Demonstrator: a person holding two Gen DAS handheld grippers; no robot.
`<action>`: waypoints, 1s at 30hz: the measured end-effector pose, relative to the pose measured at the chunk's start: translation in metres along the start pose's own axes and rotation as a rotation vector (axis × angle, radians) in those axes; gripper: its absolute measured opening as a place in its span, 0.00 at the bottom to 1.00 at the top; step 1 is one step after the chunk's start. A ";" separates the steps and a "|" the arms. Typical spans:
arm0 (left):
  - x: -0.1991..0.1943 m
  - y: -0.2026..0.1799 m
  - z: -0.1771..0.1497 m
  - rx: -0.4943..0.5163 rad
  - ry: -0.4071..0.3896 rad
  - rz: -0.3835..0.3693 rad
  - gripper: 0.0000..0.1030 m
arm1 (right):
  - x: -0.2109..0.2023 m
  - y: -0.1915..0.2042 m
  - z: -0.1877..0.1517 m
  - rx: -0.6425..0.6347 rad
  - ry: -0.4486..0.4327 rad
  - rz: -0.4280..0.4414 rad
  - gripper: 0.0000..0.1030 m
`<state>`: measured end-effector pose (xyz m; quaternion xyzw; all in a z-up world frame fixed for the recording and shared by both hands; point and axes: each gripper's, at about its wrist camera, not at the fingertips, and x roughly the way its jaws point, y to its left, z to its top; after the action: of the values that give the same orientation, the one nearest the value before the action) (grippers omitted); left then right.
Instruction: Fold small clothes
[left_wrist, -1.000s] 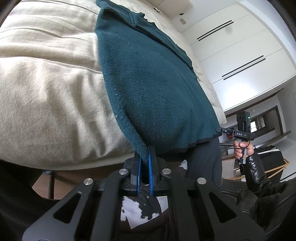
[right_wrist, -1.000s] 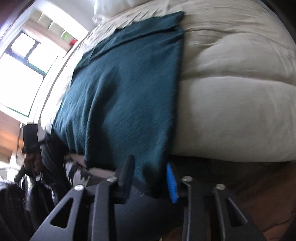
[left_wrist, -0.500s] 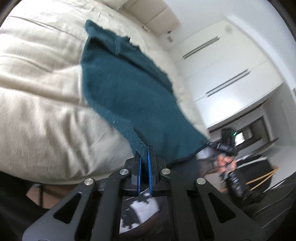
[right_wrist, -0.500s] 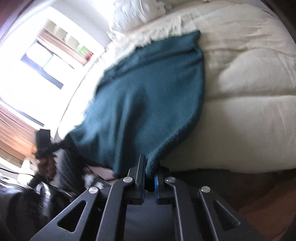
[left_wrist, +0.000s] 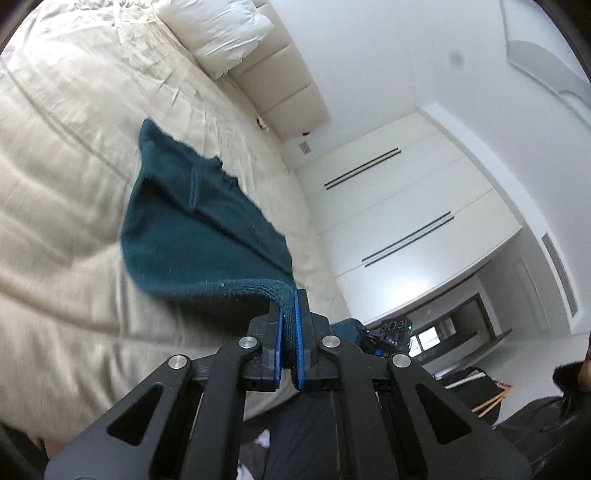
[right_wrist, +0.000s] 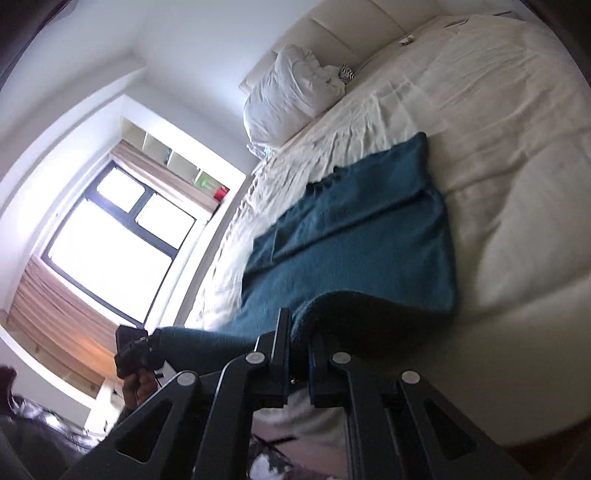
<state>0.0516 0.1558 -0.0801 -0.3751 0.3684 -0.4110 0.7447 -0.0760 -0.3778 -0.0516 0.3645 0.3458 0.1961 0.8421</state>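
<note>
One teal garment (right_wrist: 354, 236) pinched by two grippers' jaws.

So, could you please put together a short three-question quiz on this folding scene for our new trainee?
1. True or false: the left gripper is shut on the hem of the teal sweater.
2. Multiple choice: the far part of the sweater lies on A) a wooden table, B) the cream bedspread, C) the floor.
3. Short answer: which object sits against the headboard in the right wrist view?

Key
1. True; the ribbed hem is pinched between the blue pads.
2. B.
3. The white pillow. The right gripper also holds an edge of the sweater.
</note>
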 end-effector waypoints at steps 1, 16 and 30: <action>0.003 0.000 0.007 0.000 -0.006 -0.005 0.04 | 0.004 -0.001 0.006 0.003 -0.007 0.002 0.07; 0.050 0.053 0.103 -0.090 -0.086 0.034 0.04 | 0.081 -0.049 0.113 0.113 -0.080 -0.044 0.07; 0.110 0.096 0.176 -0.198 -0.125 0.084 0.04 | 0.120 -0.078 0.170 0.123 -0.119 -0.101 0.07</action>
<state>0.2778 0.1398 -0.1100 -0.4561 0.3755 -0.3167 0.7421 0.1352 -0.4409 -0.0785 0.4086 0.3247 0.1097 0.8459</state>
